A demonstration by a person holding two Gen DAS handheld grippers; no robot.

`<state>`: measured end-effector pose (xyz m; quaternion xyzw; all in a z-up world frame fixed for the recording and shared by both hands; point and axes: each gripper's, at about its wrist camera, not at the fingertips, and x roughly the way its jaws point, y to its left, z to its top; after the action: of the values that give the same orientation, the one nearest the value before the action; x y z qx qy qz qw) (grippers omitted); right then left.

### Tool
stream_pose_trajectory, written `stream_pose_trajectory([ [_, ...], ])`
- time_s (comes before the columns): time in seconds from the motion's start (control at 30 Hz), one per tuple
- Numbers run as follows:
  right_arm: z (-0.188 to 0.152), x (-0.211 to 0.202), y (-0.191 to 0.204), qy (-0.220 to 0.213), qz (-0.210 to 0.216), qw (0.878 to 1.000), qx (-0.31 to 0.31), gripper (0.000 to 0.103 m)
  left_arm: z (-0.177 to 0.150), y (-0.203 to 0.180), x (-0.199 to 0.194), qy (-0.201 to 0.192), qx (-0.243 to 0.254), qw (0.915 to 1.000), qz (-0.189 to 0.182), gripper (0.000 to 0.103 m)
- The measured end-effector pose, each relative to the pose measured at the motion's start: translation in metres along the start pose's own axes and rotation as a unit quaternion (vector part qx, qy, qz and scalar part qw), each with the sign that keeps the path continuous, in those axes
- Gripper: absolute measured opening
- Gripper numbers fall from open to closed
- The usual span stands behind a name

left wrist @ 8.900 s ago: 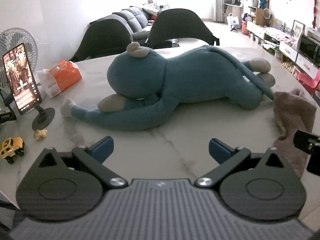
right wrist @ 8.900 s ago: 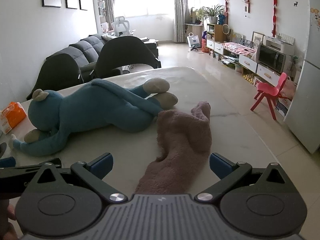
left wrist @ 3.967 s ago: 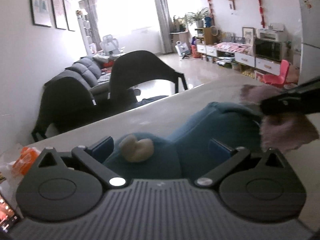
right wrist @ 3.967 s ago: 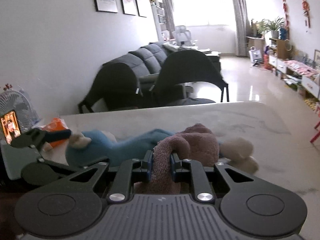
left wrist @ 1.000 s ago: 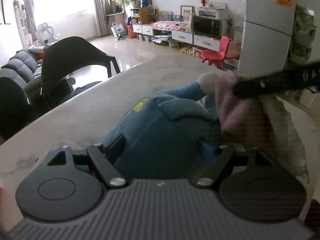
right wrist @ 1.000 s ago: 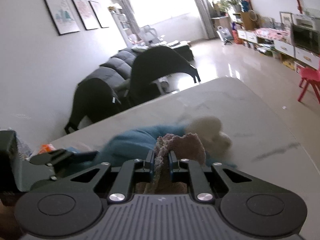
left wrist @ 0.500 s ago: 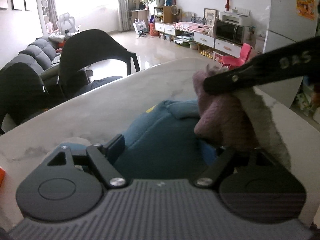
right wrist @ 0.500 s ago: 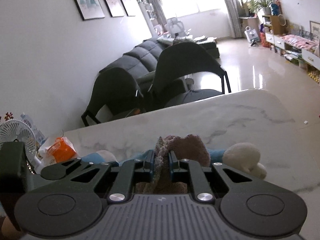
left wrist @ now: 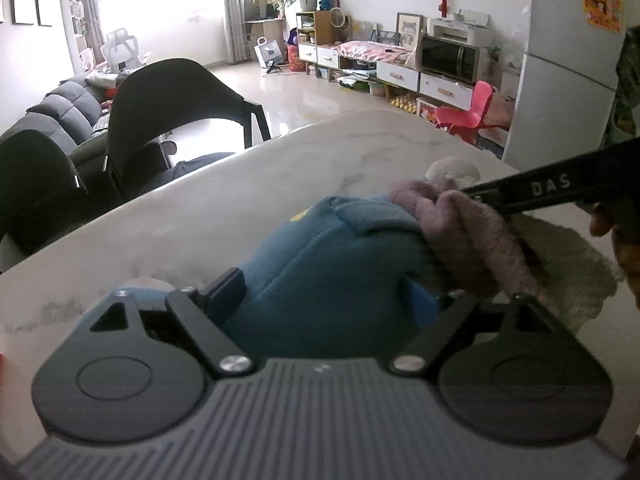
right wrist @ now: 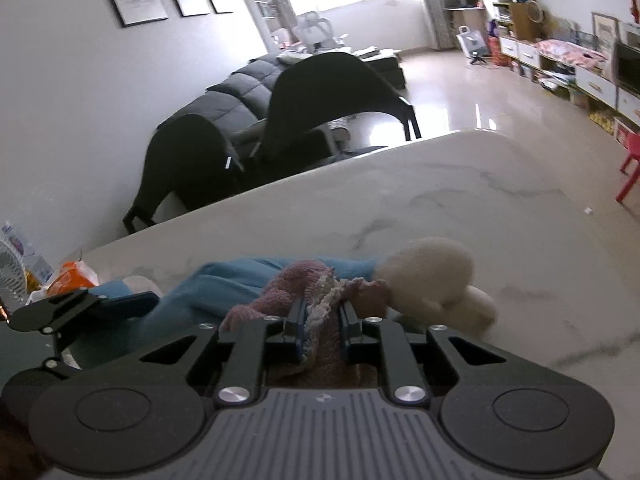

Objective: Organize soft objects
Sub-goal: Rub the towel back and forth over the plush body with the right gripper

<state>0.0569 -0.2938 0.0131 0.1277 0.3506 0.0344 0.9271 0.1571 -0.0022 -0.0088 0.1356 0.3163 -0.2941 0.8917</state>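
Blue plush: a soft toy (left wrist: 332, 264) with a teal-blue body lies on the table, filling the lower middle of the left wrist view; in the right wrist view its body runs across the lower middle, ending in cream feet (right wrist: 436, 280) right of centre.
Pink-mauve towel: a fuzzy cloth (right wrist: 320, 320) bunched on top of the toy, lower centre of the right wrist view; in the left wrist view it sits at middle right, draped over the toy's far end.
Left gripper: the left gripper (left wrist: 324, 292) has its two blue-padded fingers (left wrist: 224, 286) spread wide, one either side of the toy's body; whether the pads press the plush cannot be told.
Right gripper: the right gripper (right wrist: 322, 320) has its fingers drawn close with a fold of the towel pinched between them; from the left wrist view it enters as a dark bar at right, its tip in the towel.
Table: a white marble-patterned top (right wrist: 460, 184) crosses the middle of both views.
Left edge, right wrist view: an orange packet (right wrist: 72, 274) and part of a small fan (right wrist: 12, 264).
Behind the table: two black chairs (left wrist: 176, 96) and a grey sofa (right wrist: 236, 104), upper left.
Right side, left wrist view: a red child's chair (left wrist: 472, 108) on the floor by a white fridge (left wrist: 568, 56).
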Motion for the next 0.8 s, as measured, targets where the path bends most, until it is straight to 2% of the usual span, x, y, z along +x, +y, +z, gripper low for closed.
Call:
stream_pose_trajectory([
  [0.17, -0.001, 0.004, -0.003, 0.007, -0.008, 1.000, -0.001, 0.019, 0.000, -0.001, -0.004, -0.003, 0.001, 1.0000, 0.004, 0.088],
  [0.3, 0.001, 0.006, 0.005, 0.009, -0.008, 1.000, 0.000, 0.034, 0.001, -0.006, -0.014, -0.015, 0.017, 0.9995, 0.023, 0.090],
  [0.43, 0.002, 0.008, 0.013, 0.011, -0.008, 1.000, 0.000, 0.035, 0.004, -0.006, -0.025, -0.031, 0.038, 0.9979, 0.042, 0.091],
  [0.57, 0.004, 0.010, 0.021, 0.013, -0.008, 1.000, 0.001, 0.045, 0.005, -0.002, -0.024, -0.032, 0.029, 0.9985, 0.035, 0.091],
  [0.6, 0.004, 0.010, 0.023, 0.014, -0.008, 1.000, 0.001, 0.050, 0.004, -0.001, -0.021, -0.026, 0.027, 0.9986, 0.036, 0.088],
  [0.67, 0.005, 0.011, 0.027, 0.015, -0.008, 1.000, 0.001, 0.053, 0.002, 0.001, -0.014, -0.009, 0.018, 0.9991, 0.038, 0.082],
  [0.73, 0.006, 0.012, 0.031, 0.016, -0.008, 1.000, 0.002, 0.053, 0.001, 0.005, -0.010, -0.005, 0.000, 0.9995, 0.033, 0.082],
  [0.8, 0.006, 0.013, 0.035, 0.017, -0.008, 1.000, 0.002, 0.060, 0.002, 0.008, -0.010, -0.003, -0.009, 0.9995, 0.031, 0.083],
])
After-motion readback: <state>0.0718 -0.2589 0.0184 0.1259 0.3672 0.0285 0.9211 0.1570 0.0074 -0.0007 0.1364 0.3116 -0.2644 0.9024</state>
